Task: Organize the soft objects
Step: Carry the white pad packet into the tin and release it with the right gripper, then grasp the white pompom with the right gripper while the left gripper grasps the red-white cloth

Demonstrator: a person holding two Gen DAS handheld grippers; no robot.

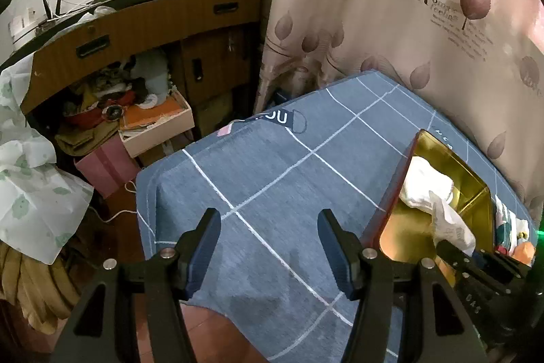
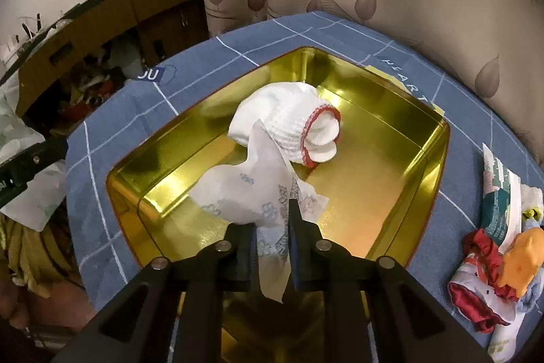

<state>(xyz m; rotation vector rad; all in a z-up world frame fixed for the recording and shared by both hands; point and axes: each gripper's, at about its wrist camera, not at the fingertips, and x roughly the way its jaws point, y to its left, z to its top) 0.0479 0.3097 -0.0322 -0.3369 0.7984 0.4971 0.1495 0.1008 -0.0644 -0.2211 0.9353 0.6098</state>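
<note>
An open gold tin stands on the blue checked cloth. Inside it lies a white knitted piece with red trim. My right gripper hangs over the tin's near end, shut on a thin white packet with blue flower prints, which droops toward the tin floor. In the left wrist view the tin, the knit, the packet and the right gripper sit at the right. My left gripper stands open over bare cloth left of the tin, with nothing between its fingers.
A pile of soft items, with red fabric, an orange plush and printed packets, lies right of the tin. A dark face mask rests at the cloth's far edge. A leaf-print curtain hangs behind, and a cluttered wooden cabinet stands to the left.
</note>
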